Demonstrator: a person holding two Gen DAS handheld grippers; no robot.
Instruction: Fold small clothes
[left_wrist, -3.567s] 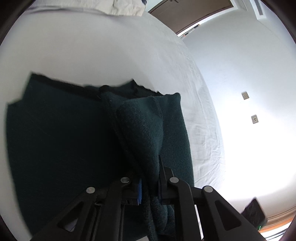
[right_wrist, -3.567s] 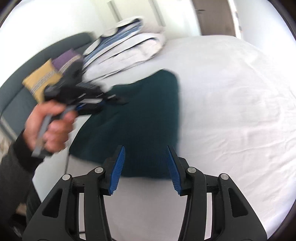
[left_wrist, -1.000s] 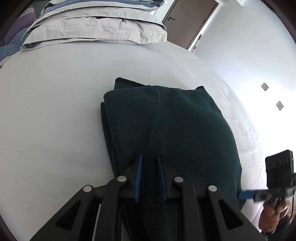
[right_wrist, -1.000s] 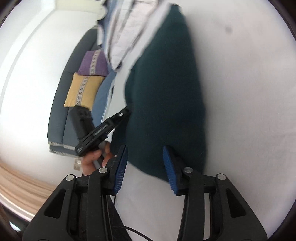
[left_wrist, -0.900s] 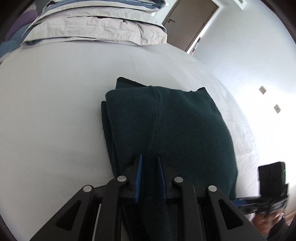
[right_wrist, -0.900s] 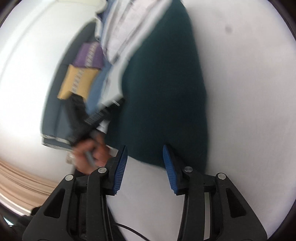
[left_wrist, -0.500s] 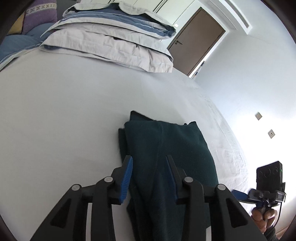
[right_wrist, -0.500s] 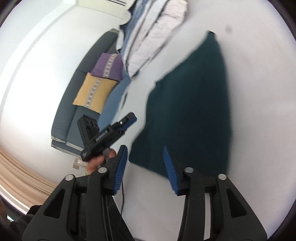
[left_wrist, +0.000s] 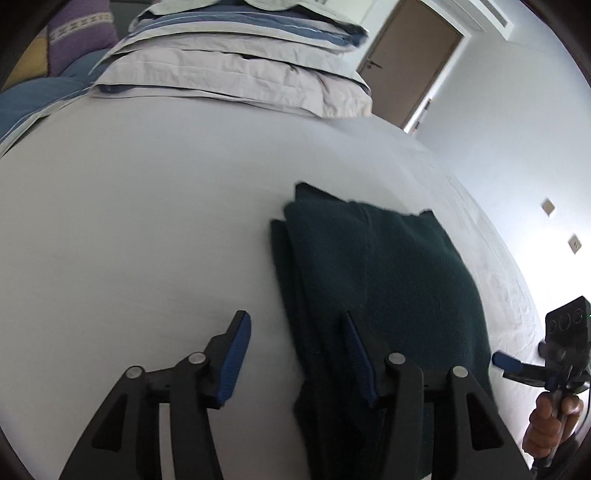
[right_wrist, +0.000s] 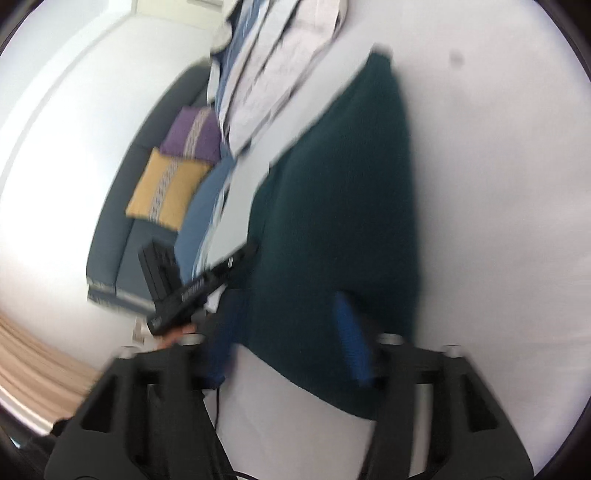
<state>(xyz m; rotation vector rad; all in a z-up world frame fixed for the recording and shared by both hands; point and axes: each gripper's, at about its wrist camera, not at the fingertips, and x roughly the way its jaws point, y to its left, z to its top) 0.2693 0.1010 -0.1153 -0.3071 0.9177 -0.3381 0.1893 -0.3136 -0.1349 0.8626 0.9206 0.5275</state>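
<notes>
A dark green garment (left_wrist: 373, 280) lies folded in layers on the white bed sheet (left_wrist: 129, 221). My left gripper (left_wrist: 295, 358) is open and empty, above the garment's near left edge. In the right wrist view, blurred, the garment (right_wrist: 343, 221) lies flat ahead, and my right gripper (right_wrist: 288, 339) is open and empty over its near edge. The left gripper (right_wrist: 195, 284) shows there at the garment's left side, and the right gripper (left_wrist: 532, 365) shows at the far right of the left wrist view.
Stacked pale and blue bedding (left_wrist: 236, 62) sits at the head of the bed. A grey sofa (right_wrist: 122, 221) with a yellow cushion (right_wrist: 166, 192) and a purple cushion (right_wrist: 192, 136) stands beside the bed. A brown door (left_wrist: 410, 62) is behind.
My left gripper has let go of the garment fold, opened wide and drawn back to the left. The garment now lies flat and folded. My right gripper stays open and shifts closer over the garment's edge.
</notes>
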